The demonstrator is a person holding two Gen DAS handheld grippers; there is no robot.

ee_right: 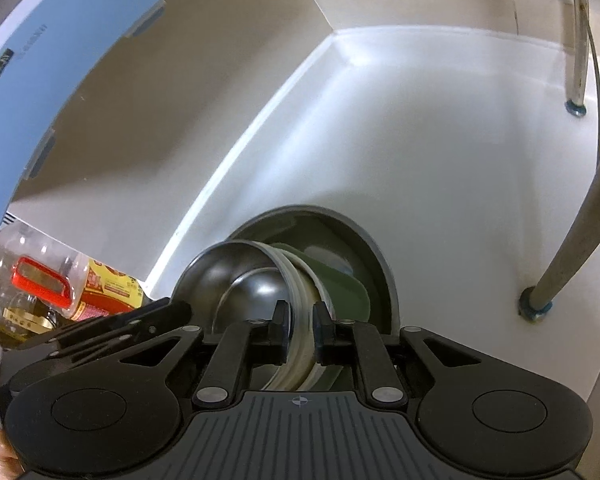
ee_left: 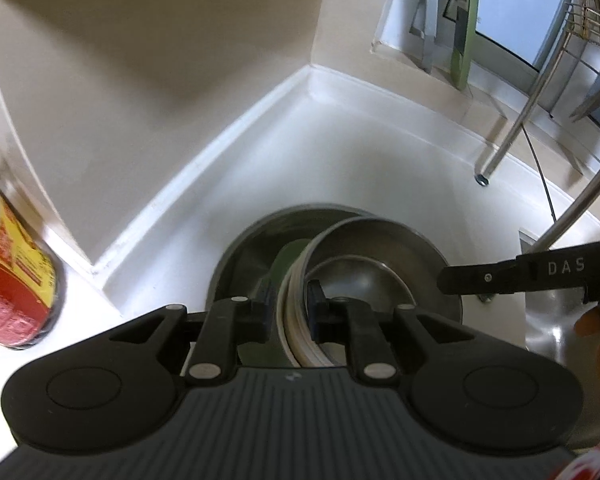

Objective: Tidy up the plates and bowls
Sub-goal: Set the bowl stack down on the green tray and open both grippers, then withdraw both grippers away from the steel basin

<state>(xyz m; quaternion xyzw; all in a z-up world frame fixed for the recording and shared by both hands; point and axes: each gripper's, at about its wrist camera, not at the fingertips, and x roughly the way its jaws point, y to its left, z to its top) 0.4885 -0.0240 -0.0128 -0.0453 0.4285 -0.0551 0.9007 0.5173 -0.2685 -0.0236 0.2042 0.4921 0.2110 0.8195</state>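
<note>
A stack of nested bowls (ee_left: 300,308) with white rims and a steel bowl (ee_left: 364,276) on top sits over a green dish (ee_left: 288,260) on a large grey plate (ee_left: 236,264). My left gripper (ee_left: 290,312) is shut on the stack's rim at one side. My right gripper (ee_right: 300,330) is shut on the same stack of bowls (ee_right: 300,312) at the opposite side, with the steel bowl (ee_right: 236,276), green dish (ee_right: 340,284) and grey plate (ee_right: 376,256) around it. The right gripper's finger (ee_left: 512,276) shows at the right of the left wrist view.
The stack hangs over a white counter (ee_left: 340,152) in a corner of beige walls. An oil bottle with a red and yellow label (ee_left: 12,280) stands at the left; it also shows in the right wrist view (ee_right: 60,288). Metal rack legs (ee_left: 512,128) (ee_right: 572,248) stand at the right.
</note>
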